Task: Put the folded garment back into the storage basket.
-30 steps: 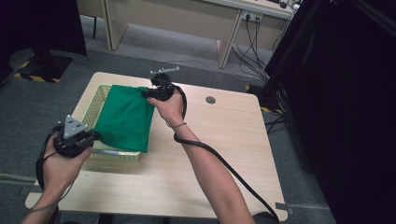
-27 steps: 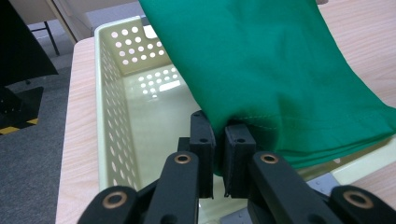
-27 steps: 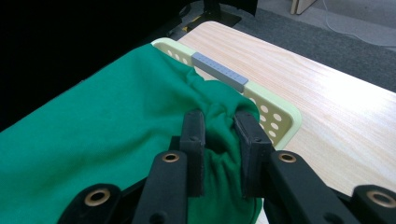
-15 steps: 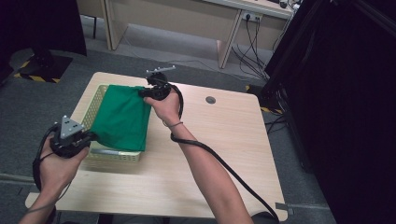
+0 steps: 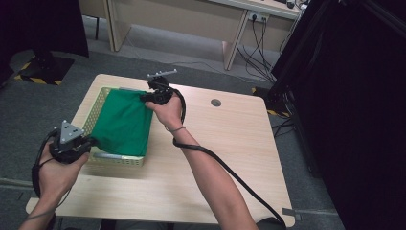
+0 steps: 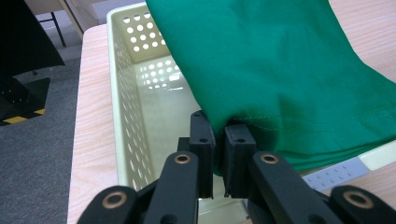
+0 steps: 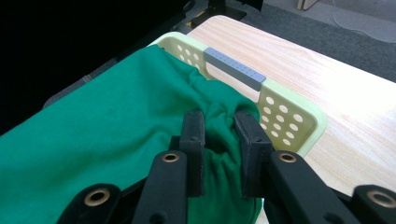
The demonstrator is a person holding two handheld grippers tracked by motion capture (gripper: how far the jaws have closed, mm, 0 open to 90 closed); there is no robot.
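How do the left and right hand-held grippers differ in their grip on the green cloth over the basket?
The left hand-held gripper pinches a thin hemmed edge of the green cloth, jaws nearly together; the right hand-held gripper clamps a thicker bunched fold, jaws wider apart. In the high view the left holds the near corner beside the basket, while the right holds the far corner at the basket's far end. Both are shut on the cloth, holding it spread over the basket.

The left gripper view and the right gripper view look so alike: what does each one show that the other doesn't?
The left gripper view looks down into the basket's bare, perforated inside, with the left gripper pinching the cloth's stitched hem. The right gripper view shows the right gripper clamped on a bunched fold of the green cloth, beside the basket's rounded corner. Both show green cloth draped over the pale basket on the wooden table.
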